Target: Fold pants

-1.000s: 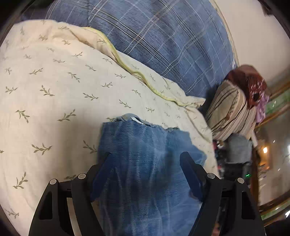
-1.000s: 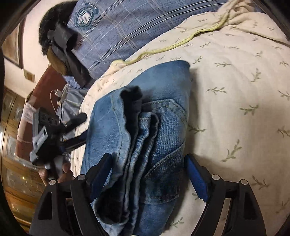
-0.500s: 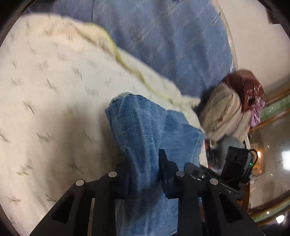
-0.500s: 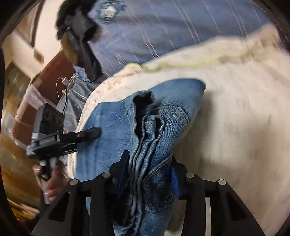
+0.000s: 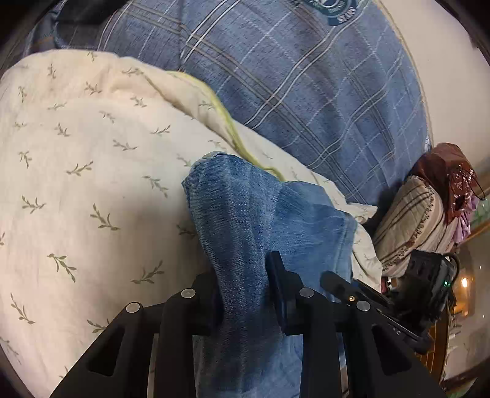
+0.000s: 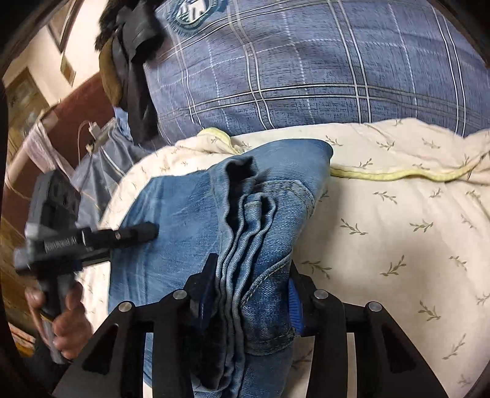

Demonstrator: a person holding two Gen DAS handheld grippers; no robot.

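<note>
**Both grippers clamped on the jeans, on the bed**

Left gripper (image 5: 245,294): jaws pressed in on a bunched ridge of the blue jeans (image 5: 245,220). Denim runs up between the fingers and away from the camera, ending in a raw hem edge on the cream leaf-print quilt (image 5: 92,171). The rest of the denim spreads flat to the right of the pinch.

Right gripper (image 6: 249,294): jaws pinching a thick stack of the jeans (image 6: 260,232), several folded layers with seams and a pocket corner showing, standing on edge between the blue pads. Beyond the pinch the folded bundle lies on the quilt (image 6: 398,232); a flat panel extends left.

In the right wrist view the left gripper (image 6: 134,234) sits at the left edge of the denim, tip touching it, held by the left hand (image 6: 65,321). Printed text on its body is too blurred to read.

Behind the quilt: blue plaid blanket (image 5: 306,91) with a round crest patch (image 5: 332,9); lettering partly visible, not legible. Yellow piping (image 6: 398,175) runs along the quilt's edge.
</note>
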